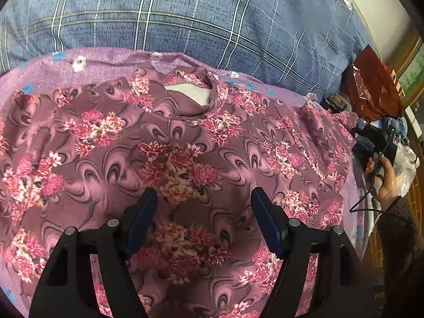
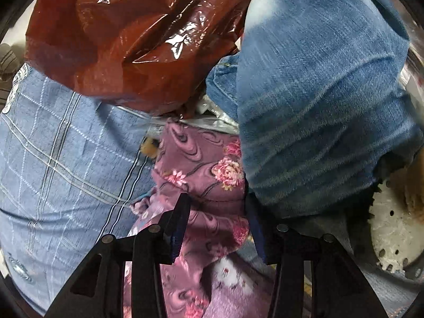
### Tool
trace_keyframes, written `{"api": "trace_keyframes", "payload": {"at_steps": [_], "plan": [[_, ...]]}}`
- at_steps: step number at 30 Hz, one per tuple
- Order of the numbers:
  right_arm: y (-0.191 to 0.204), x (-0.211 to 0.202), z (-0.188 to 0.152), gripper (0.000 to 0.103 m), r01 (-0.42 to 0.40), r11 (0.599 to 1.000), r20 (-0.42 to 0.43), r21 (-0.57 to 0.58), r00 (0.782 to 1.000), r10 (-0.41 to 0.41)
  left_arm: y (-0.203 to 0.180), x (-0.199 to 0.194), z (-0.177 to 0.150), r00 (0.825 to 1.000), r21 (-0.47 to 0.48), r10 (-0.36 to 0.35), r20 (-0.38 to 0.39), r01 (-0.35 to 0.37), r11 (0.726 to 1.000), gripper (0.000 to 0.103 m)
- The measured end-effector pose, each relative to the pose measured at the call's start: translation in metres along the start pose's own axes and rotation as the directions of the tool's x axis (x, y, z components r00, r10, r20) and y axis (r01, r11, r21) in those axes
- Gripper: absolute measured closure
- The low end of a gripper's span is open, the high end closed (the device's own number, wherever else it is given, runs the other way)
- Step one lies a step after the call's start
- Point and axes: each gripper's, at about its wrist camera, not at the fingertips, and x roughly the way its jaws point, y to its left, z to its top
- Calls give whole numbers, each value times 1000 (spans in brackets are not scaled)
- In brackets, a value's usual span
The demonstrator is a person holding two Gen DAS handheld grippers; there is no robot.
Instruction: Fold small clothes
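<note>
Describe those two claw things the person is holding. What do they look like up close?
Both the left gripper and the right gripper are matte black plastic frames with cut-out openings and round silver pins at the joints. Each ends in two flat fingers faced with dark blue pads. In the left view, the person's right hand shows bare, with a dark fuzzy sleeve and a thin black cable trailing nearby.

A blue plaid bedcover (image 1: 185,13) fills the far side, with a purple flowered sheet (image 1: 106,58) spread in front of it. At the right edge stand a pale wall (image 1: 381,8) and brown wooden framing (image 1: 413,53). Light is soft and even.
</note>
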Motion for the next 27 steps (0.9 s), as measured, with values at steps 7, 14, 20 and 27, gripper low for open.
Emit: {"api": "trace_keyframes", "payload": {"at_steps": [7, 14, 20, 27], "plan": [[20, -42, -7, 95, -117, 986, 75, -122, 989, 127, 13, 8, 1, 1000, -15, 25, -12, -25, 1000, 30], [87, -76, -62, 95, -239, 911, -12, -335, 968, 249, 26, 6, 4, 999, -44, -10, -30, 9, 999, 30], [157, -81, -151, 95, -392, 807, -204, -442, 920, 335, 42, -2, 7, 998, -95, -44, -39, 40, 995, 30], [228, -85, -271, 95, -559, 666, -448, -494, 820, 356, 68, -18, 11, 995, -180, -94, -9, 91, 979, 30]]}}
